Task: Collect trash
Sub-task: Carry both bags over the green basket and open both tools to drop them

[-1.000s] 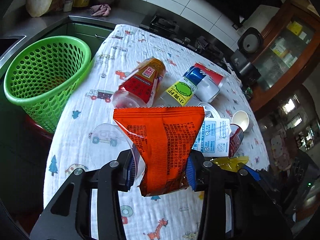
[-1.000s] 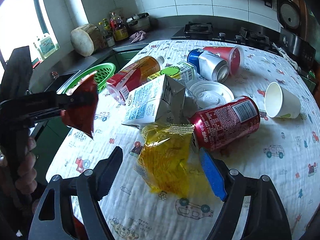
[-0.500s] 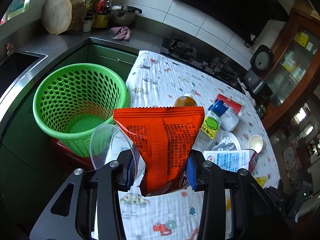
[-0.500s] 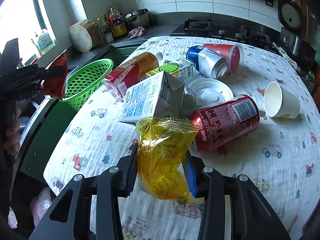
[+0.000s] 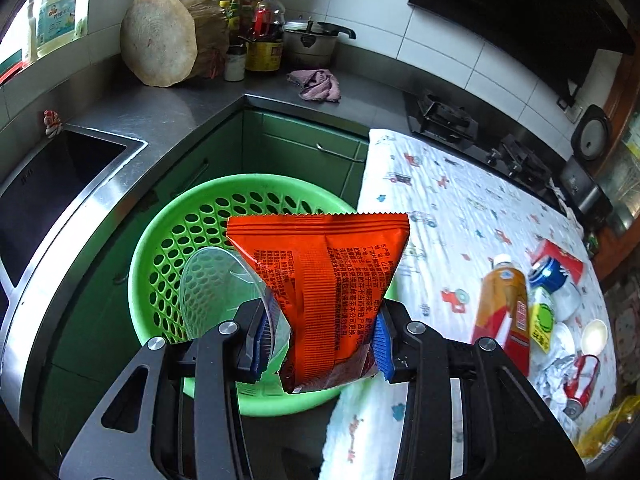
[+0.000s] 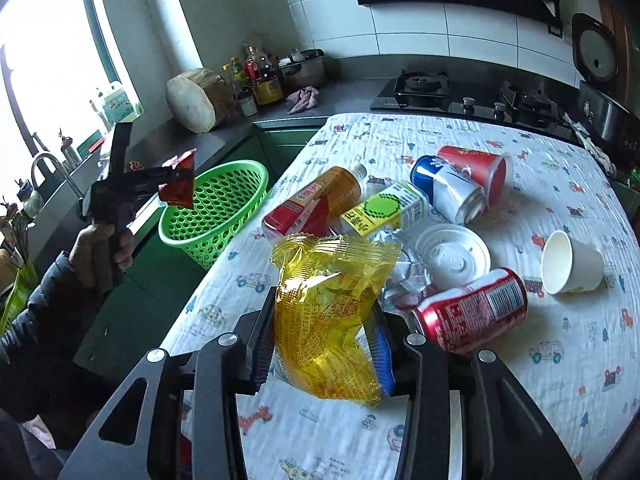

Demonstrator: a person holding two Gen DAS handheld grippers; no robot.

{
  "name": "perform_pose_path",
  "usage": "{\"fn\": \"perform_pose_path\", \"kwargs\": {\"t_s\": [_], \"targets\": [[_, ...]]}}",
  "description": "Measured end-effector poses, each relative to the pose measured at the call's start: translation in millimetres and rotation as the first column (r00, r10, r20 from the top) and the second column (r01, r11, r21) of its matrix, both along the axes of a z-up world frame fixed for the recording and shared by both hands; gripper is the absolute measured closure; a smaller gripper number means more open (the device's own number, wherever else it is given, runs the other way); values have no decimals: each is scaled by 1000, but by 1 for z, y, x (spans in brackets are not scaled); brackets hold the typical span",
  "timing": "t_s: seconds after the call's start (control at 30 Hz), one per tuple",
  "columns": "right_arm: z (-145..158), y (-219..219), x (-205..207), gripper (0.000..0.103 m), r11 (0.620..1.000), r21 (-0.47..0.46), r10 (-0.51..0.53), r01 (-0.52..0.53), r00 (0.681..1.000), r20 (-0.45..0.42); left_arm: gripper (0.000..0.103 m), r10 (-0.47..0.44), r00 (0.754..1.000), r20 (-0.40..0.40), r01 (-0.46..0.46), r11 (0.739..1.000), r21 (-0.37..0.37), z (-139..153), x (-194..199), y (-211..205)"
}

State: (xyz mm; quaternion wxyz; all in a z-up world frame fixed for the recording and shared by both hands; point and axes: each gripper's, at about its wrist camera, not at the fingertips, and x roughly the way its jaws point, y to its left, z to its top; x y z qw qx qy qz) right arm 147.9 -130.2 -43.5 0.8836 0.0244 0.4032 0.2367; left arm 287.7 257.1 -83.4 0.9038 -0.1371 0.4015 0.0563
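Note:
My left gripper (image 5: 320, 344) is shut on an orange snack wrapper (image 5: 324, 276), with a clear plastic lid (image 5: 224, 292) pinched along its left pad. It hangs over the green perforated basket (image 5: 192, 224) beside the table. In the right wrist view the same left gripper (image 6: 176, 182) holds the orange wrapper (image 6: 179, 184) just above the basket (image 6: 218, 208). My right gripper (image 6: 320, 344) is shut on a yellow snack wrapper (image 6: 328, 312), lifted off the printed tablecloth (image 6: 560, 360).
On the cloth lie a tea bottle (image 6: 316, 200), a green-label bottle (image 6: 384, 210), a blue can (image 6: 448, 188), a red cup (image 6: 476, 172), a white lid (image 6: 454, 254), a red can (image 6: 472, 310), crumpled foil (image 6: 404, 284) and a paper cup (image 6: 570, 264). A sink (image 5: 44, 184) flanks the basket.
The left gripper swung left from above the table to over the basket, carrying the orange wrapper and lid. The right gripper shut on the yellow wrapper and lifted it off the cloth.

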Motion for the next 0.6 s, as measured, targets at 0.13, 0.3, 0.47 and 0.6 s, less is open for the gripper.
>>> {"fn": "perform_pose_path", "kwargs": {"t_s": [0.13, 0.3, 0.47, 0.6], "targets": [[9, 22, 21, 63, 999, 28, 30, -30, 1000, -5, 56, 7, 998, -64, -7, 1000, -1, -21, 20, 18], [18, 59, 51, 63, 995, 35, 91, -91, 996, 4, 51, 20, 994, -107, -22, 1000, -14, -43, 27, 36], [26, 100, 81, 62, 985, 30, 167, -168, 986, 22, 32, 38, 992, -118, -40, 999, -15, -56, 24, 47], [28, 131, 104, 62, 976, 46, 213, -214, 977, 19, 31, 41, 992, -118, -46, 998, -43, -60, 17, 54]]}}
